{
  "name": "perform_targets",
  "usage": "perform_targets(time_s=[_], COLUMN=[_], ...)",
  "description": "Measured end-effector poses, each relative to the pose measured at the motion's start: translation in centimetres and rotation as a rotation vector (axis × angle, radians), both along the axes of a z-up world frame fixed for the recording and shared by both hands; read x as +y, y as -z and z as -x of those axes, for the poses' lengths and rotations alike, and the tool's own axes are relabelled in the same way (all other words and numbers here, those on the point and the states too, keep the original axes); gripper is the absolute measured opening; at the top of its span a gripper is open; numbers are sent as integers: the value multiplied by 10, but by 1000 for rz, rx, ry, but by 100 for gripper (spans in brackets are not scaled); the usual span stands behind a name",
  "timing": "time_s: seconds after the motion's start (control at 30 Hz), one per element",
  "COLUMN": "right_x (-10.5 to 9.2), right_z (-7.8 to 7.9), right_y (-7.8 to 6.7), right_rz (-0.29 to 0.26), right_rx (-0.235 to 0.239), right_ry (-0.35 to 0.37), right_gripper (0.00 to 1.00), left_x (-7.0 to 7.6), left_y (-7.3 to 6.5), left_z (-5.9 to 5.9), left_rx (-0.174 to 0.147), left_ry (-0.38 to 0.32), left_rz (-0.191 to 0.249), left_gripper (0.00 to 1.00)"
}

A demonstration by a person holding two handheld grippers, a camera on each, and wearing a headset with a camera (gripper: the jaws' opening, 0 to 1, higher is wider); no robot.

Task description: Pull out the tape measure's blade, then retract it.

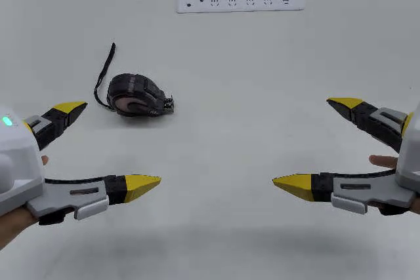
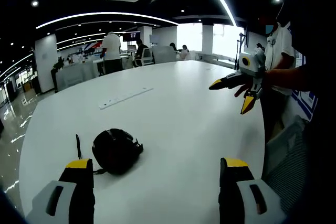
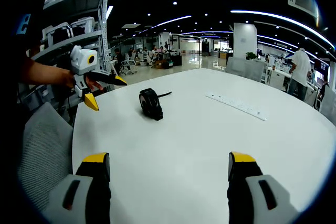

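Head view: a black tape measure (image 1: 136, 95) lies on the white table (image 1: 249, 96), left of centre. Left gripper (image 1: 108, 145) and right gripper (image 1: 308, 142) hover nearer, jaws spread, holding nothing.

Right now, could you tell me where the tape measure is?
In the head view the tape measure lies left of centre, just beyond the left gripper, with the power strip farther back.
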State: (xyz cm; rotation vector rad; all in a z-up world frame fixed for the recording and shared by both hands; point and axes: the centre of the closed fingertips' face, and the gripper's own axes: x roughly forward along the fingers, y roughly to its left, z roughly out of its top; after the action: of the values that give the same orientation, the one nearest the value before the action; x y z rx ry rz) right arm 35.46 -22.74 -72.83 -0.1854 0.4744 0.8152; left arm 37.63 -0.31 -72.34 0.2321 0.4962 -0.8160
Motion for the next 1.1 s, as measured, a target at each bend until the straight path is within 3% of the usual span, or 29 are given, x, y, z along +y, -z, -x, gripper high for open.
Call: perform_targets(time_s=[0.63, 1.1], right_x=[17, 38], right_z=[-19, -38], right_y=[8, 13], right_rz=[27, 29], right_rx=[10, 3], right_ry=[-95, -156], right_gripper=[93, 89], left_x=[2, 7], left_y=[4, 13], left_z=[-33, -56], left_rx=[7, 35], left_ry=[74, 165], left_rz=[-63, -139], left_gripper=[93, 89])
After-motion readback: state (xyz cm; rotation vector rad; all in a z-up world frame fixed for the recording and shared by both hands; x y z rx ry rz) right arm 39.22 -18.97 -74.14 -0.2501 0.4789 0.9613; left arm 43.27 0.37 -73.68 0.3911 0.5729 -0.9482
